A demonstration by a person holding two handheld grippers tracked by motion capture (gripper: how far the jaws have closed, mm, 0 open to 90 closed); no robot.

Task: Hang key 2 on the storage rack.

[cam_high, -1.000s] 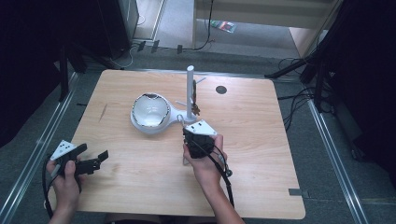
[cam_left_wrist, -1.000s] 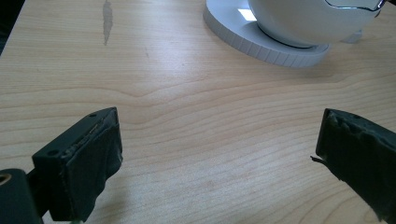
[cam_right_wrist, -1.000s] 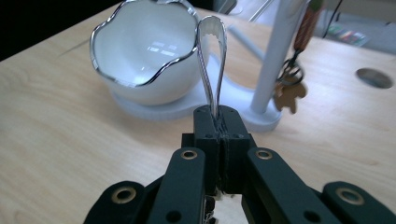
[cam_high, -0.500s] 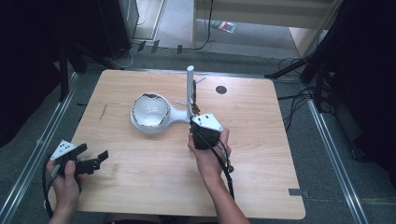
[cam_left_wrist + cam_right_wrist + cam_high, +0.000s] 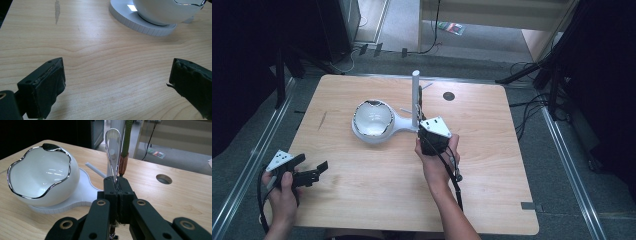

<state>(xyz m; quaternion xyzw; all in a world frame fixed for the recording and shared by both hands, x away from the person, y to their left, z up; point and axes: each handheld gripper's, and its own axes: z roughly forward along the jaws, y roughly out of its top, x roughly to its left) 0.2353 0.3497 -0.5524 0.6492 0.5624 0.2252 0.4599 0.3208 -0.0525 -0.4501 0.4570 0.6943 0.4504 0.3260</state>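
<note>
Nearest the person, at the front left corner of the table (image 5: 492, 200), the left gripper (image 5: 314, 172) rests low over bare wood with its jaws spread wide and nothing between them; in the left gripper view only tabletop lies between the two black pads (image 5: 45, 90), with the white base (image 5: 145, 23) farther ahead. It looks parked out of the way, leaving the middle free for the other hand.

Just past the middle of the table, the right gripper (image 5: 117, 187) is clenched on a spoon (image 5: 113, 150) — the jaws meet on the thin metal handle, and the polished bowl of the spoon stands upright above them. Holding it by the handle end keeps the bowl free, probably so it can be carried toward the dish or the stand behind. In the high view the right hand (image 5: 437, 160) sits just beside the narrow tail of the white base.

Beyond the gripper and to its left stands a white bowl (image 5: 42, 180) with a wavy chrome rim, seated on that flat white base, open side up and apparently empty. Behind the spoon rises a white post (image 5: 415, 97), with a green, braided stalk (image 5: 127, 137) beside it whose foot is wrapped in copper-coloured wire — whether that stalk is a cable or part of the stand is hard to tell from here. Farther back, a round hole (image 5: 449, 96) is cut in the tabletop.
</note>
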